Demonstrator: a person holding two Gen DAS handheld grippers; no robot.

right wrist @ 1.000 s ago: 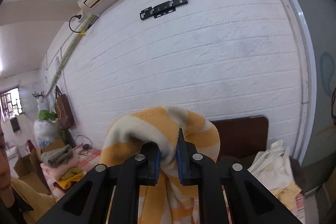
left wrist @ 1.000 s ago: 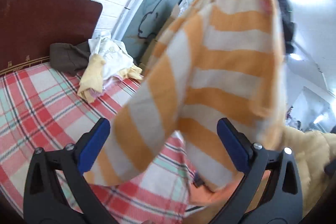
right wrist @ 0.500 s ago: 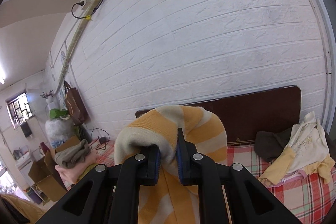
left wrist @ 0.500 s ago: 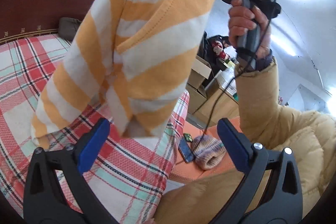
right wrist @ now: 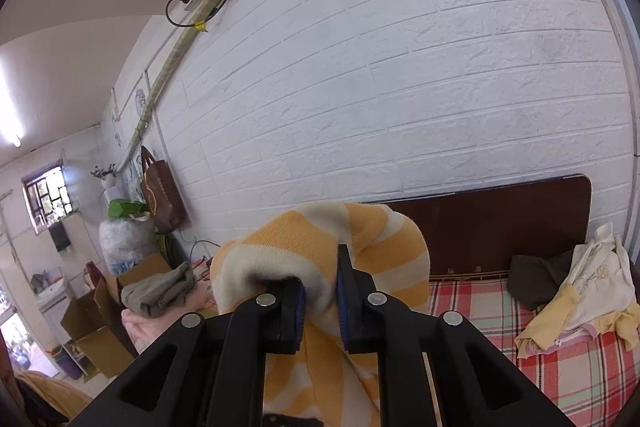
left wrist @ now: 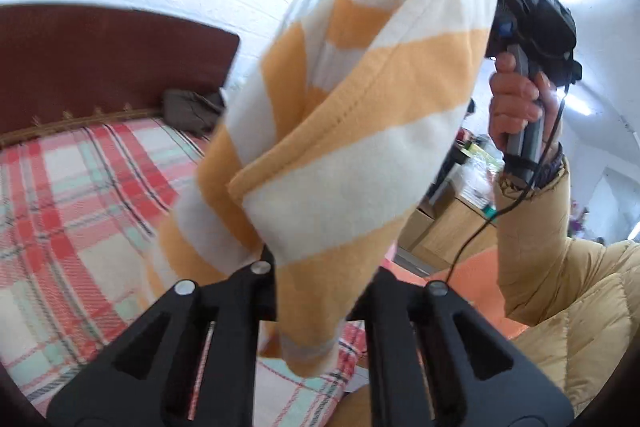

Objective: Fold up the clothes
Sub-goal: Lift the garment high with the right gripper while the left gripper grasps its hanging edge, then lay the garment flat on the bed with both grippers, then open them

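The orange-and-white striped garment (left wrist: 360, 115) hangs in the air between the two grippers: the right gripper (right wrist: 320, 297) has its jaws clamped on a bunched fold at the top, cloth bulging over and trailing down below them, while the left gripper (left wrist: 316, 283) has just been closing its jaws, which now pinch the lower hanging edge. Beyond and below both sets of jaws lies the bed (left wrist: 80, 195) with its red plaid cover, a dark headboard (right wrist: 500, 219) behind it. To the right of the right jaws, a heap of pale clothes (right wrist: 580, 303) sits on the bed.
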